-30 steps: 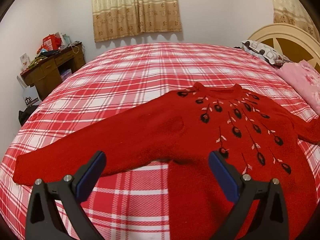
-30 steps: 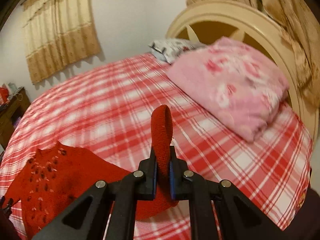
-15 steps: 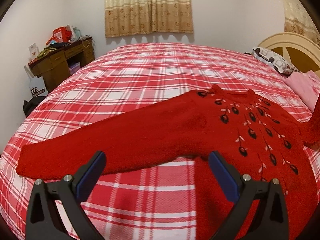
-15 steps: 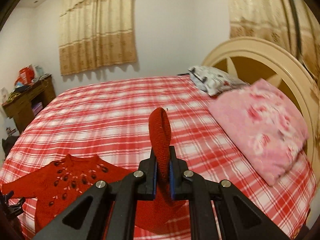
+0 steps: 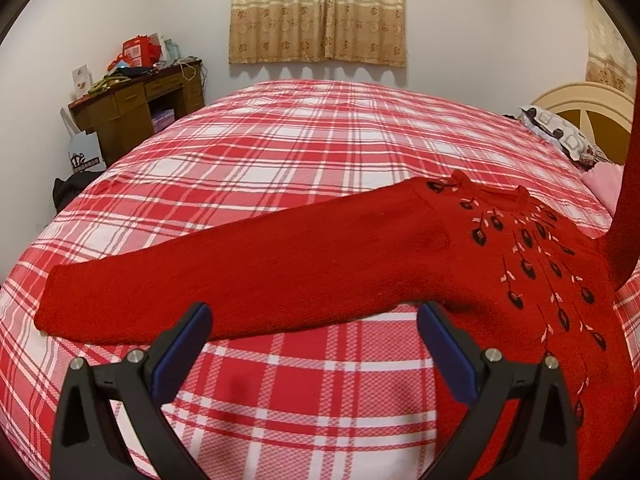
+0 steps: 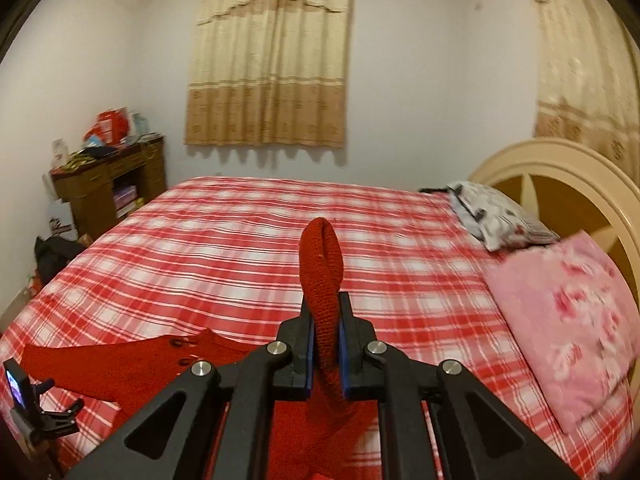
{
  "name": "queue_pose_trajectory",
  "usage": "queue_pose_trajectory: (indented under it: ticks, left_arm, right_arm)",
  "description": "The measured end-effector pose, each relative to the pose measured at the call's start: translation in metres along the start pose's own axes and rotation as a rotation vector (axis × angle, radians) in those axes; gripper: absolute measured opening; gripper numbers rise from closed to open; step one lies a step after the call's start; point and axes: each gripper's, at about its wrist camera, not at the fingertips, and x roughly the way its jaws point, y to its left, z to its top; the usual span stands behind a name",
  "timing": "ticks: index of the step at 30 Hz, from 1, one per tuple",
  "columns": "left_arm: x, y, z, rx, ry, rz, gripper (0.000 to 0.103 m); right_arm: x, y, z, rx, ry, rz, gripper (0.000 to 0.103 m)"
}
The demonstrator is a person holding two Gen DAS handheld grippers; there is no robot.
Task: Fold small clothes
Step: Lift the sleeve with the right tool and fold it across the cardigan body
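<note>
A red knit sweater (image 5: 500,264) with black and pink flower embroidery lies face up on the plaid bed (image 5: 304,152). Its left sleeve (image 5: 224,276) stretches flat toward the left. My left gripper (image 5: 314,320) is open and empty, just in front of that sleeve's lower edge. My right gripper (image 6: 324,328) is shut on the right sleeve's cuff (image 6: 322,264) and holds it lifted above the bed. The raised sleeve shows at the right edge of the left wrist view (image 5: 626,208). The sweater body (image 6: 132,364) lies low left in the right wrist view.
A pink floral pillow (image 6: 568,320) and a patterned pillow (image 6: 496,216) lie by the cream headboard (image 6: 560,168) on the right. A cluttered wooden desk (image 5: 136,108) stands by the far left wall, with bags on the floor (image 5: 72,188).
My right gripper has lifted the sleeve cuff higher and swung left toward the sweater. My left gripper has shifted left along the outstretched left sleeve, staying open.
</note>
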Motion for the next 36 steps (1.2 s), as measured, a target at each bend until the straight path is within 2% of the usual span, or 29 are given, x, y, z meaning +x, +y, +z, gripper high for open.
queue_pose_trajectory:
  ticks: [6, 12, 14, 19, 26, 36]
  left_arm:
    - [0.0, 0.015, -0.003, -0.022, 0.004, 0.012, 0.103]
    - [0.002, 0.026, -0.006, -0.043, 0.014, 0.021, 0.103]
    - [0.002, 0.029, -0.008, -0.044, 0.017, 0.029, 0.103]
    - [0.002, 0.038, -0.012, -0.052, 0.027, 0.046, 0.103]
    - [0.005, 0.052, -0.021, -0.063, 0.055, 0.075, 0.103]
    - [0.014, 0.057, -0.029, -0.08, 0.09, 0.081, 0.103]
  right_arm:
    - [0.016, 0.058, 0.009, -0.088, 0.001, 0.074, 0.009]
    - [0.052, 0.124, -0.004, -0.174, 0.042, 0.151, 0.009]
    - [0.069, 0.146, -0.016, -0.197, 0.067, 0.178, 0.009]
    - [0.125, 0.21, -0.069, -0.253, 0.163, 0.228, 0.009]
    - [0.184, 0.266, -0.137, -0.257, 0.318, 0.309, 0.009]
    - [0.207, 0.302, -0.166, -0.267, 0.373, 0.34, 0.009]
